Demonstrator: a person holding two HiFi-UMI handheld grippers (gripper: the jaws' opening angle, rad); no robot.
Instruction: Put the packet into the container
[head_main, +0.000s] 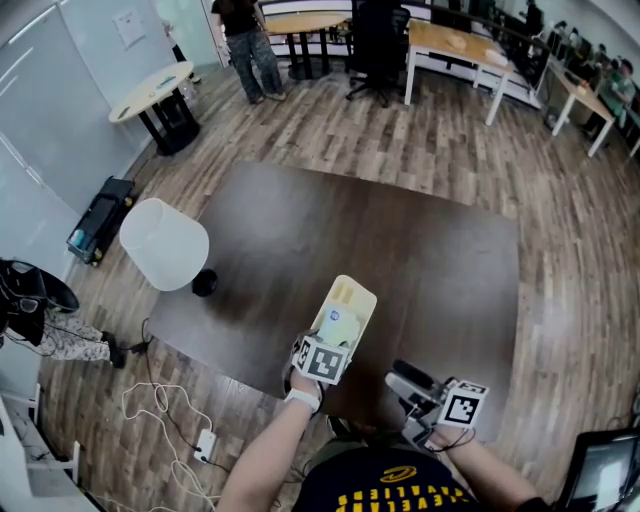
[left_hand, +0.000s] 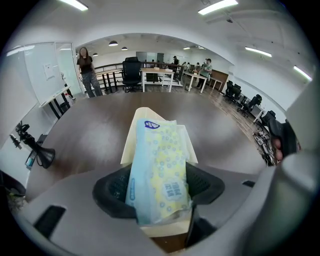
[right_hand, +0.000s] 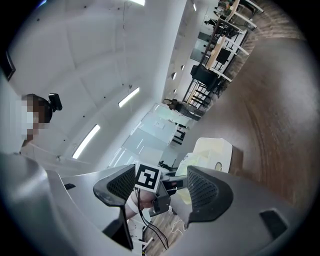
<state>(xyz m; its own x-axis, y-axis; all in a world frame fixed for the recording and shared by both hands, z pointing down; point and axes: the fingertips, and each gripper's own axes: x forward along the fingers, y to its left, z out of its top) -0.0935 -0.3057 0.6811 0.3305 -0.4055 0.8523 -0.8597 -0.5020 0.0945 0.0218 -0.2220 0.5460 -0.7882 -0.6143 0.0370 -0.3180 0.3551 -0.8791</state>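
A cream oblong container (head_main: 352, 298) lies on the dark brown table (head_main: 420, 260) close to its front edge. My left gripper (head_main: 328, 346) points steeply down over the container's near end, shut on a pale blue and yellow packet (head_main: 338, 327). In the left gripper view the packet (left_hand: 160, 165) stands between the black pads, its far end lying over the container (left_hand: 141, 131), and the left gripper (left_hand: 159, 192) clamps its lower half. My right gripper (head_main: 408, 378) hovers level at the table's front edge, to the right. The right gripper (right_hand: 162, 192) is open and empty, facing the container (right_hand: 216, 149).
A large white rounded object (head_main: 163, 243) and a small black ball (head_main: 204, 283) sit at the table's left corner. Cables and a power strip (head_main: 203, 442) lie on the floor at front left. A person (head_main: 248, 40), desks and office chairs stand far behind.
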